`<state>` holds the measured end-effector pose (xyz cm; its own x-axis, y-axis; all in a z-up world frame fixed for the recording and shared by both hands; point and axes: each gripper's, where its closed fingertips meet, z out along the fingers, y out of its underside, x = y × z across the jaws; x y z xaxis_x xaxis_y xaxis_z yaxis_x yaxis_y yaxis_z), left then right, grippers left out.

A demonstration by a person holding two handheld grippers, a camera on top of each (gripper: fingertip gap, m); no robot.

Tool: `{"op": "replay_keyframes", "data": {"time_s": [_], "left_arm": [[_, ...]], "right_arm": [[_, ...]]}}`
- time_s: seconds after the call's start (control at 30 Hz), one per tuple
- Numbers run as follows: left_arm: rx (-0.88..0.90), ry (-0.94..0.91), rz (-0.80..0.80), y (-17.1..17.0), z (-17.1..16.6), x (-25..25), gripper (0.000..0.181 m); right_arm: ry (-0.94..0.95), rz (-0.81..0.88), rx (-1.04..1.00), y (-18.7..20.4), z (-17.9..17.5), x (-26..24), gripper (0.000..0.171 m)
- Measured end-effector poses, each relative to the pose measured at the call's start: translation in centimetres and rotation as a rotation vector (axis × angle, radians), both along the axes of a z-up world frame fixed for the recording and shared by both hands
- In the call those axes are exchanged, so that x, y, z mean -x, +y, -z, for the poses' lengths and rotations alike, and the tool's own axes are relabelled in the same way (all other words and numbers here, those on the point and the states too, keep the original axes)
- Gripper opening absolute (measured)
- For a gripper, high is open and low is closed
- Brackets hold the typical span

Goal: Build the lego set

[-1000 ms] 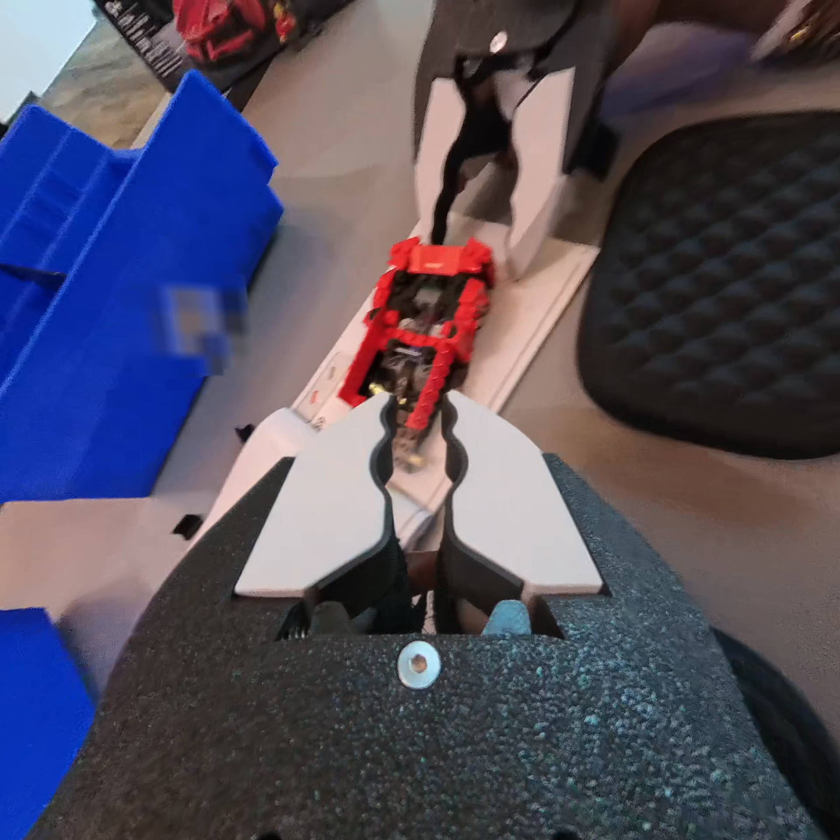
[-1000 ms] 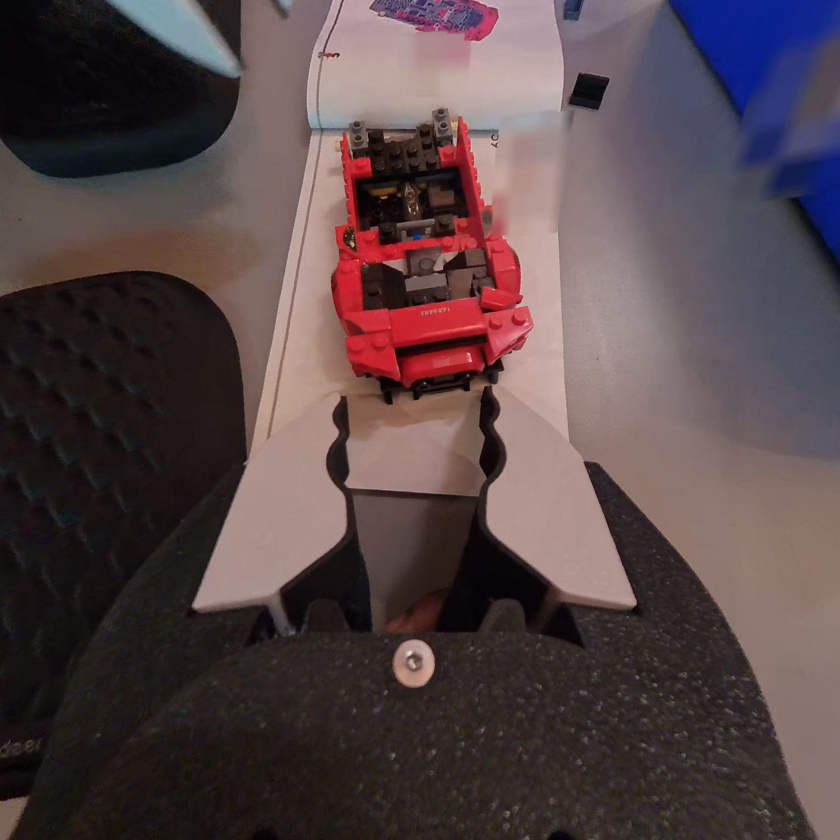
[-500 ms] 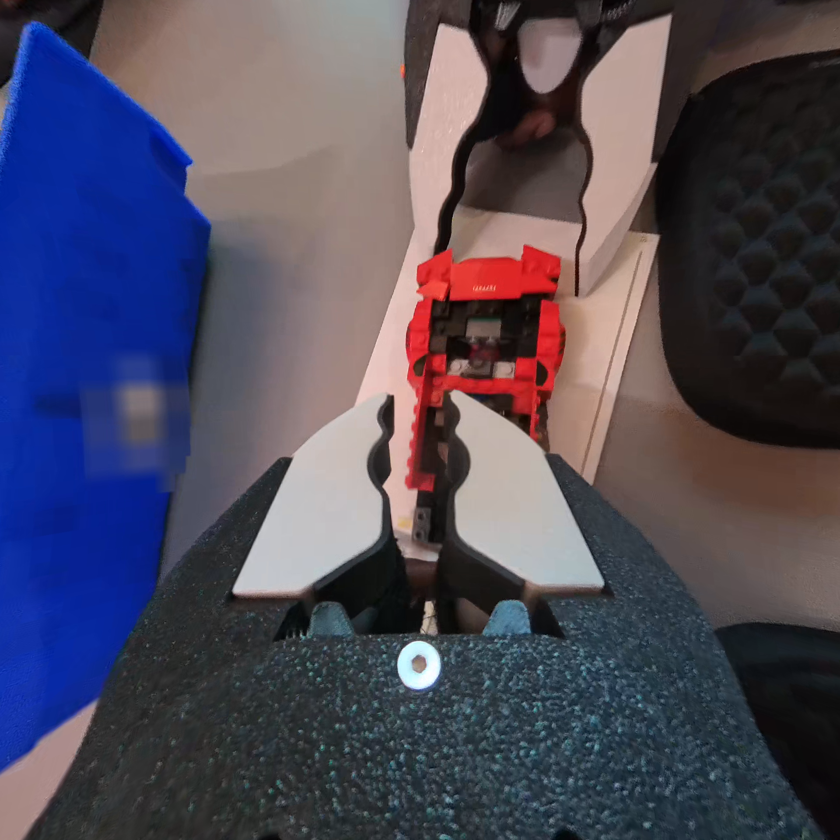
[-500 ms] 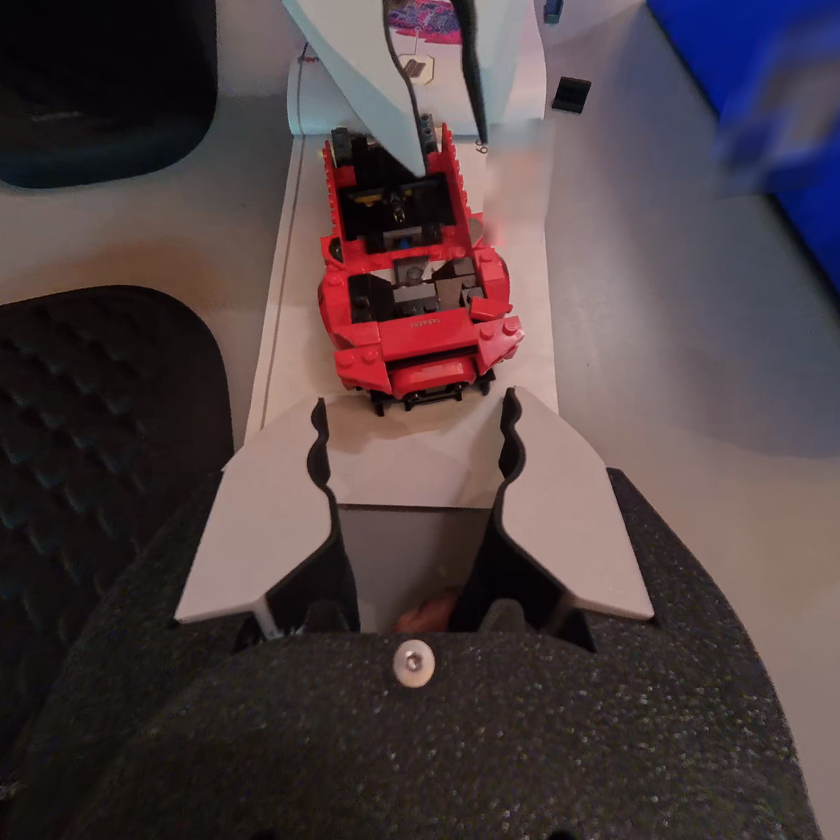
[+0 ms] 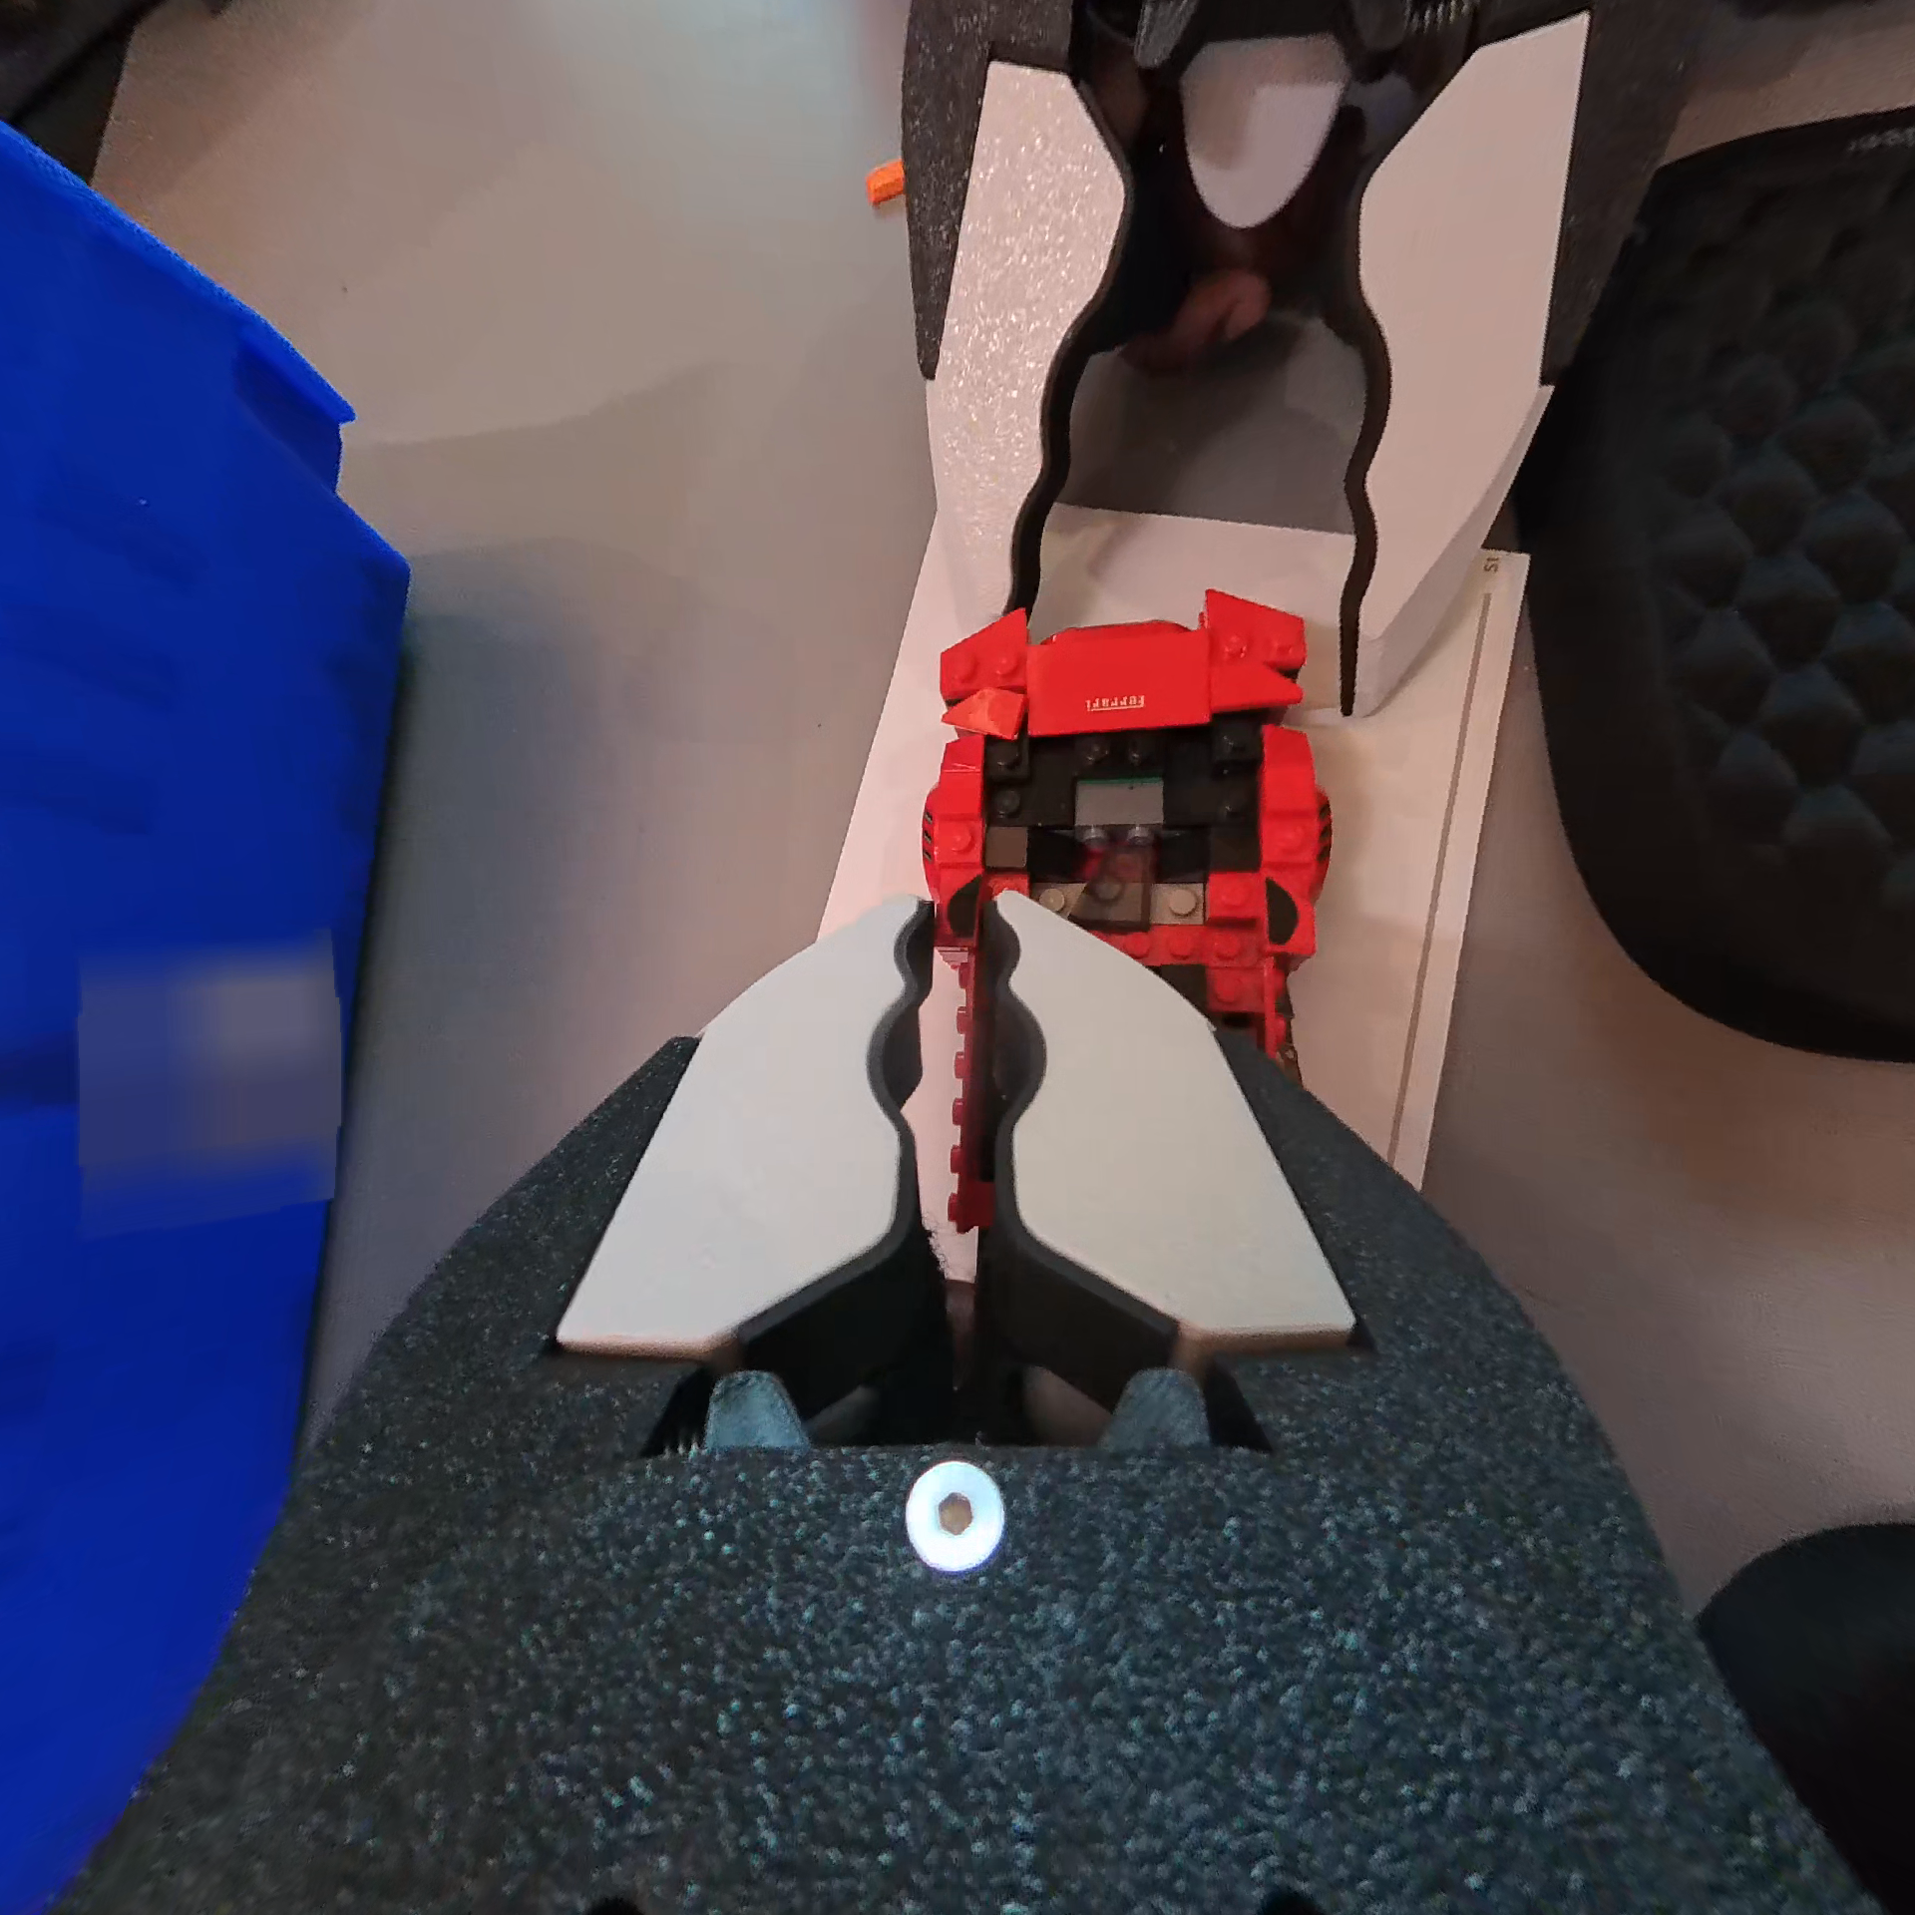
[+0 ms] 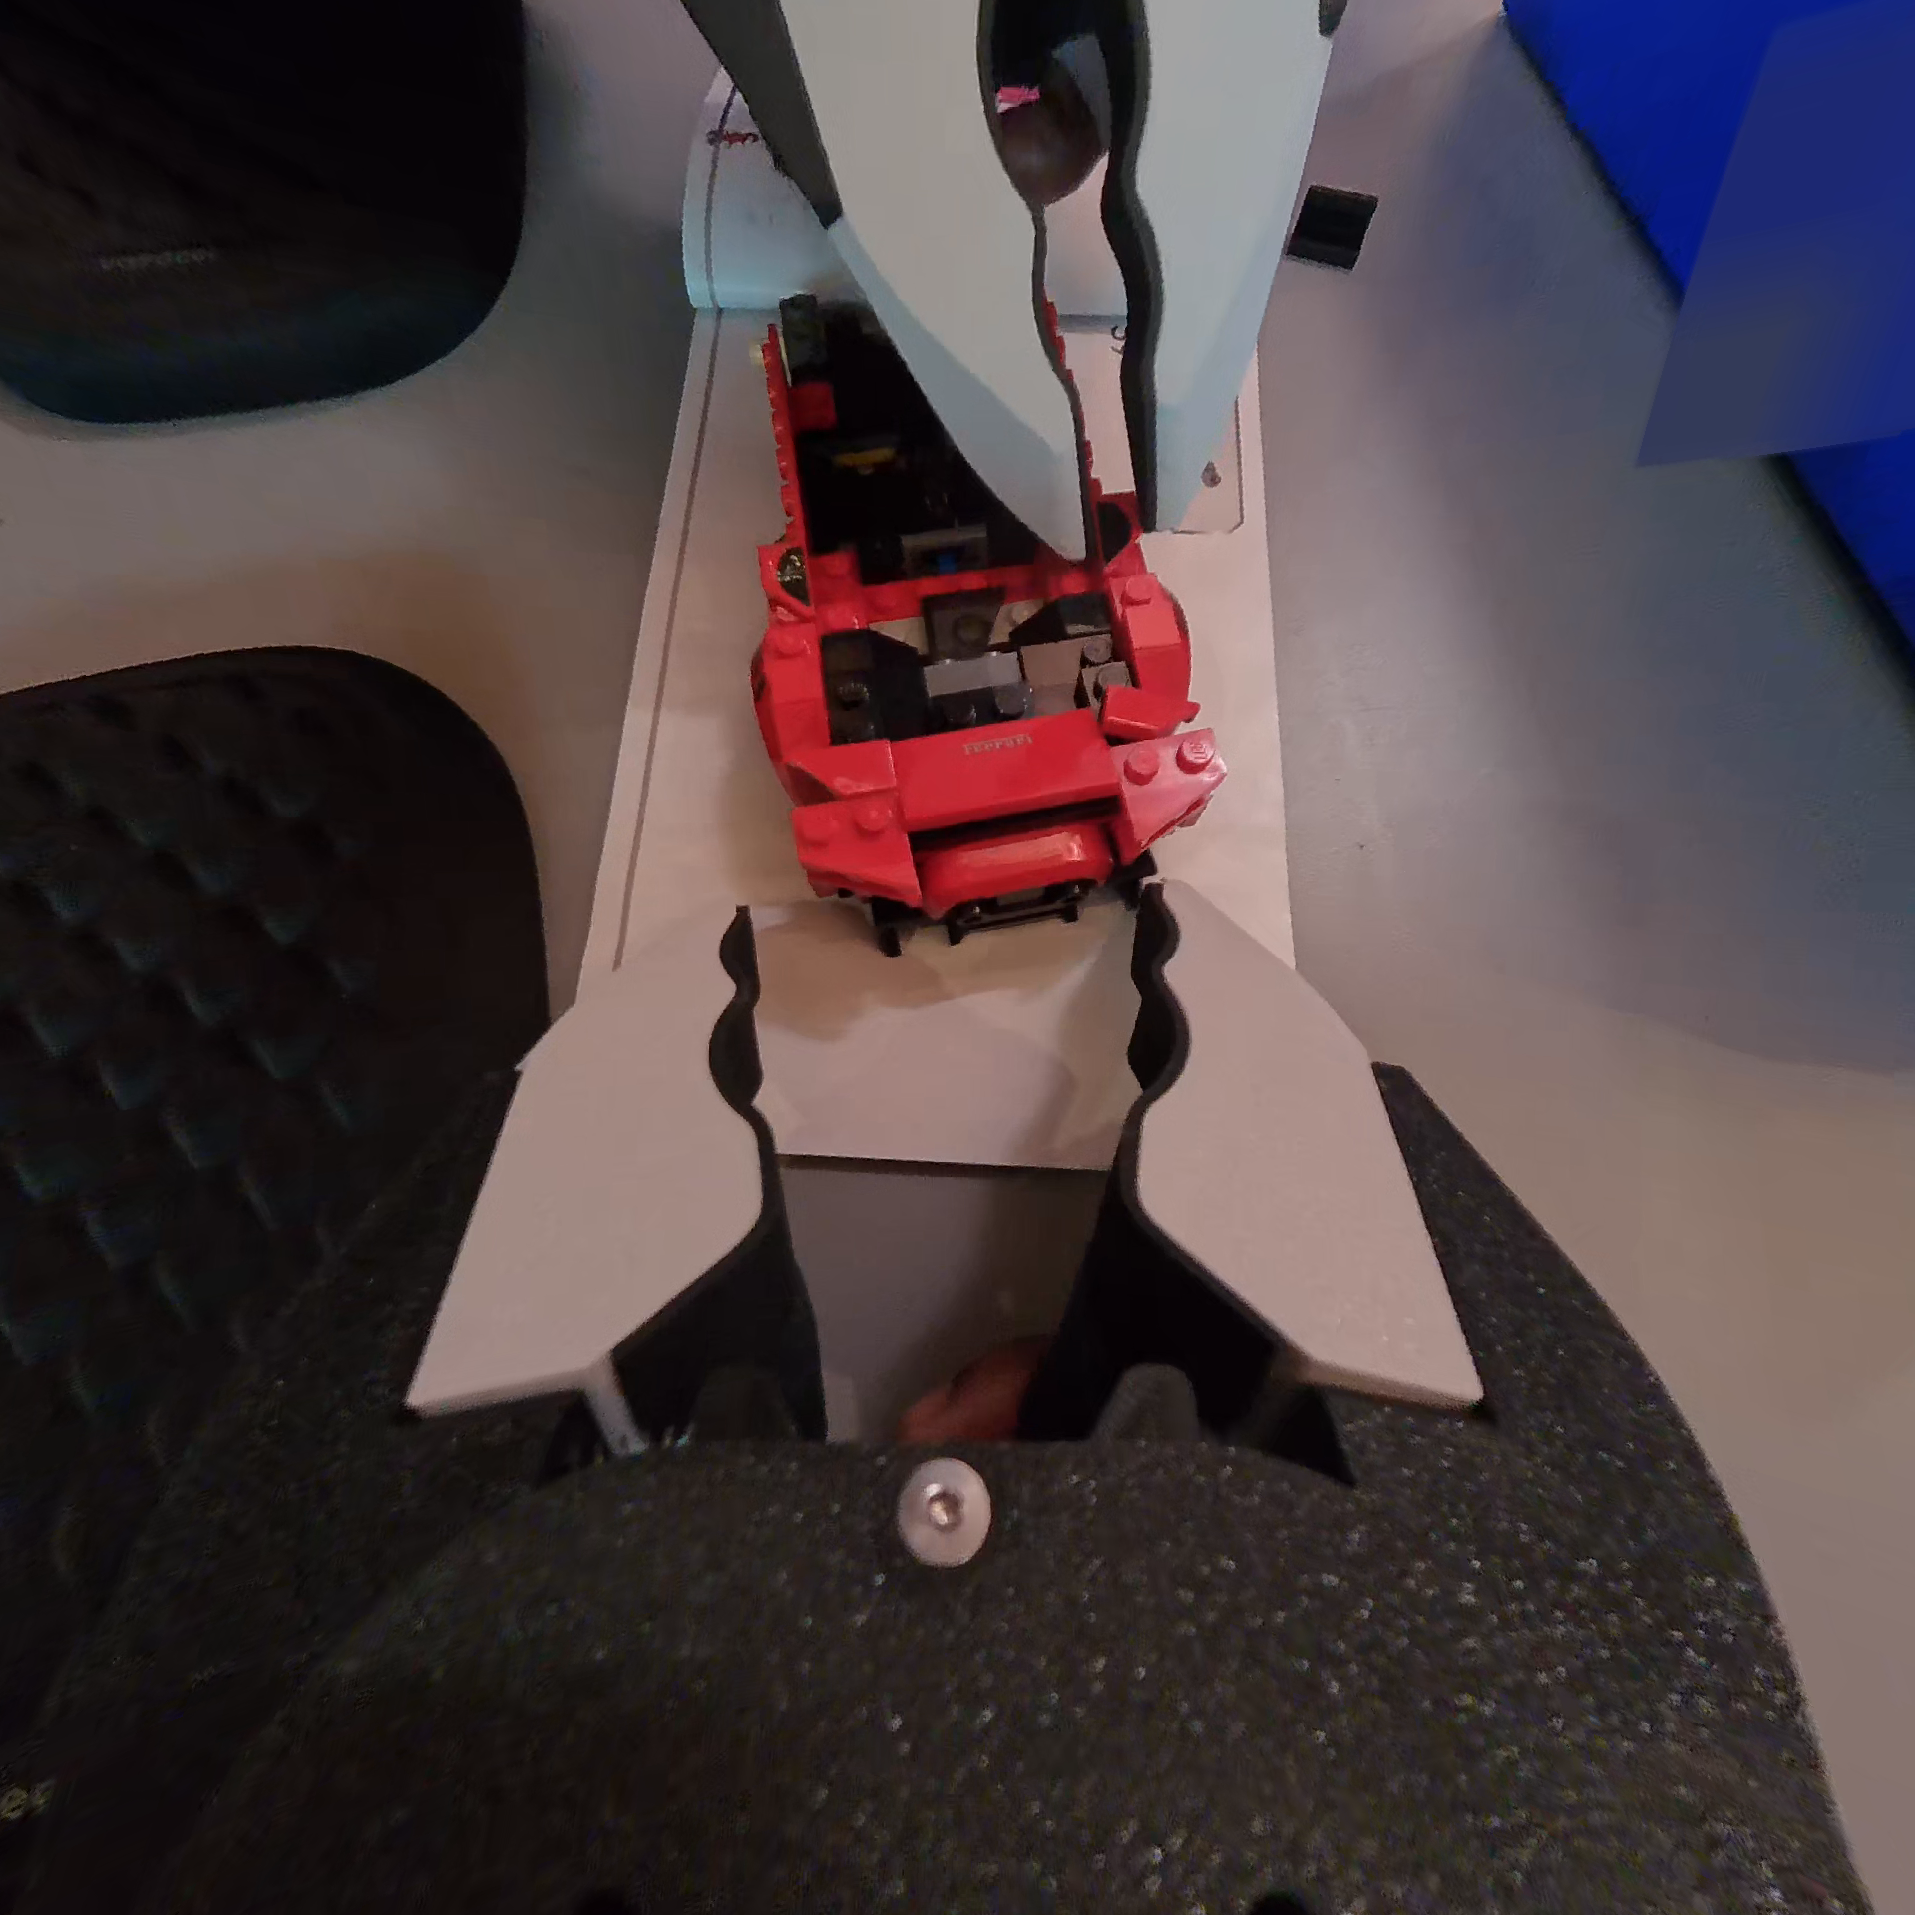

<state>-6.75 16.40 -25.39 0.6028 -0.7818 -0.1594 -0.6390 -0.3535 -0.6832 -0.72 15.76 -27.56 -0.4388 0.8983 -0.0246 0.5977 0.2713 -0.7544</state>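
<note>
A partly built red and black lego car (image 5: 1119, 788) stands on a white instruction booklet (image 5: 1378, 933). My left gripper (image 5: 959, 917) reaches in from the car's rear and is shut on its red side wall, which runs between the two fingers. In the right wrist view the car (image 6: 974, 746) faces me nose first, and the left gripper (image 6: 1114, 534) comes down from the top with one finger inside the cabin and one outside. My right gripper (image 6: 945, 917) is open and empty, its tips just at the car's nose, above the booklet (image 6: 684, 725). It also shows in the left wrist view (image 5: 1187, 663).
A blue bin (image 5: 155, 725) stands close on the left gripper's left and also shows in the right wrist view (image 6: 1762, 207). A black quilted pad (image 5: 1762, 622) (image 6: 207, 933) lies on the car's other side. A small orange piece (image 5: 886, 184) and a small black piece (image 6: 1332, 223) lie on the grey table. Some 7 centimetres of space lies between my two pairs of fingers.
My left gripper has moved forward over the car's rear and closed on its red side wall. My right gripper has opened wider and stays at the car's nose.
</note>
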Motion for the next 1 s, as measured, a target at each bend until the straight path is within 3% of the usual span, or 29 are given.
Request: {"op": "replay_keyframes", "data": {"time_s": [0.23,0.33,0.57,0.8,1.0], "left_arm": [[-0.010,-0.040,-0.028,0.1,-0.6,0.3,0.006],[-0.021,-0.013,-0.031,-0.1,-0.9,0.5,0.015],[-0.061,0.030,0.042,-2.9,-1.9,-1.0,0.022],[-0.027,0.035,0.060,-4.8,-1.2,-1.3,0.034],[-0.035,0.094,0.076,-4.8,0.1,-1.5,0.029]], "right_arm": [[0.001,-0.001,-0.001,0.0,0.0,0.0,0.070],[0.007,0.004,0.002,0.1,-0.1,0.1,0.069],[0.051,-0.002,0.054,0.0,-1.0,0.1,0.069],[0.068,0.009,0.124,0.2,-1.6,0.1,0.069],[0.048,0.026,0.078,0.3,-1.1,0.3,0.062]]}}
